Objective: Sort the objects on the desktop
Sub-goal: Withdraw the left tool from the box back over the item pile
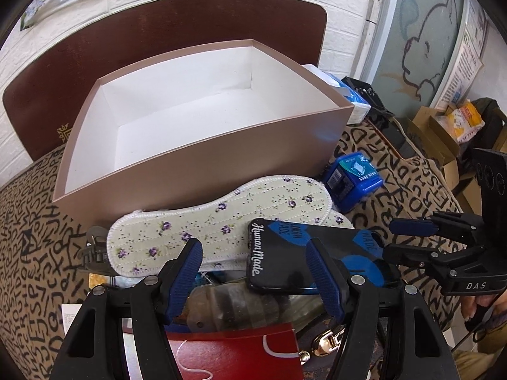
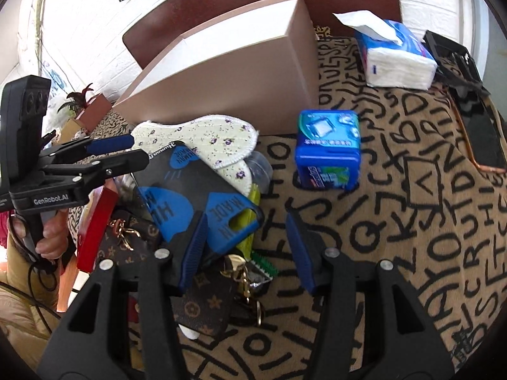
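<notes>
An open pink box [image 1: 202,155] with a white inside stands on the letter-print cloth; it also shows in the right wrist view [image 2: 228,72]. A pile lies in front of it: a floral insole [image 1: 202,221], a black and blue phone case [image 1: 317,253], a red booklet [image 1: 234,351] and a brown monogram pouch [image 2: 202,307]. My left gripper [image 1: 253,272] is open just over the pile, near the phone case's left end. My right gripper [image 2: 245,250] is open at the pile's right edge, beside the phone case [image 2: 196,196]. A blue gum tub [image 2: 328,148] stands apart on the cloth.
A tissue pack [image 2: 396,53] lies behind the gum tub, with a black tray [image 2: 459,66] at the table's far right. A dark hair claw [image 1: 95,250] sits left of the insole. A brown board [image 1: 158,50] leans on the white brick wall behind the box.
</notes>
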